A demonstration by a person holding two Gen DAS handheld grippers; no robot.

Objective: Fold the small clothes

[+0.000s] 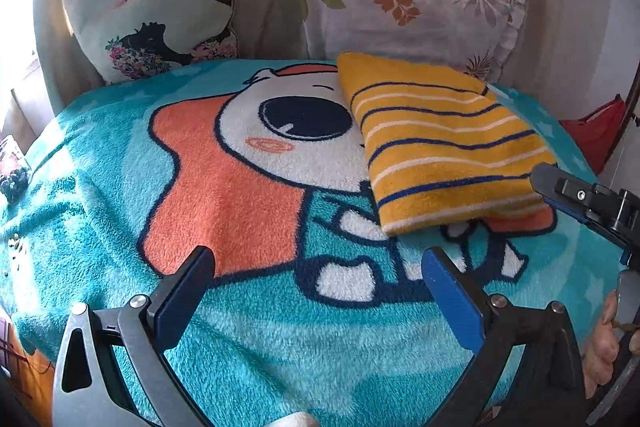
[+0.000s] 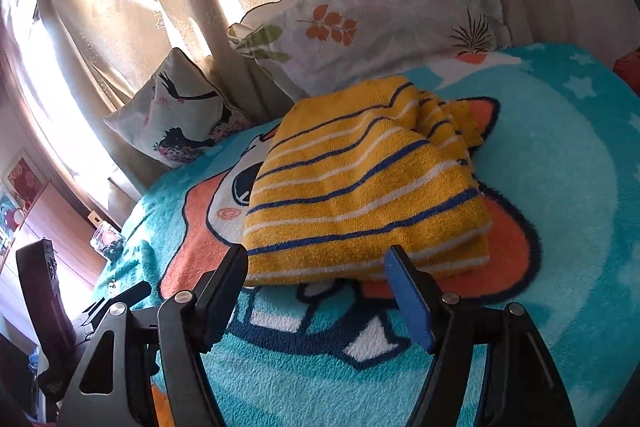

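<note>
Two wrist-cam views over a bed covered w/ a teal fleece blanket (image 1: 256, 359) printed w/ a big cartoon figure in orange, white and navy.

Left view: the left gripper (image 1: 318, 267) hangs low over the blanket, jaws spread wide, nothing between them, only cartoon print below. A folded yellow garment (image 1: 448, 143) w/ navy and white stripes lies flat on the blanket, up and to the right of this gripper and apart from it. The right gripper (image 1: 588, 203) comes in from the right edge; one fingertip sits at the garment's near right corner. Can't tell from here if it touches the cloth. Part of a hand (image 1: 604, 343) shows at the lower right edge.

Right view: the right gripper (image 2: 316, 267) has its jaws wide apart. The garment (image 2: 368, 195) lies just past the tips, its near folded edge spanning the gap; pads aren't pressing on it. The garment looks stacked in layers, w/ a looser bunched part at its far right. The left gripper (image 2: 116, 303) shows partly at lower left.

Behind the blanket: a floral pillow (image 1: 416, 15) w/ a scalloped edge, right behind the garment, and a square cushion (image 1: 156, 11) w/ a dark silhouette print further left. Sunlit beige curtains (image 2: 132, 7) hang behind both.
</note>
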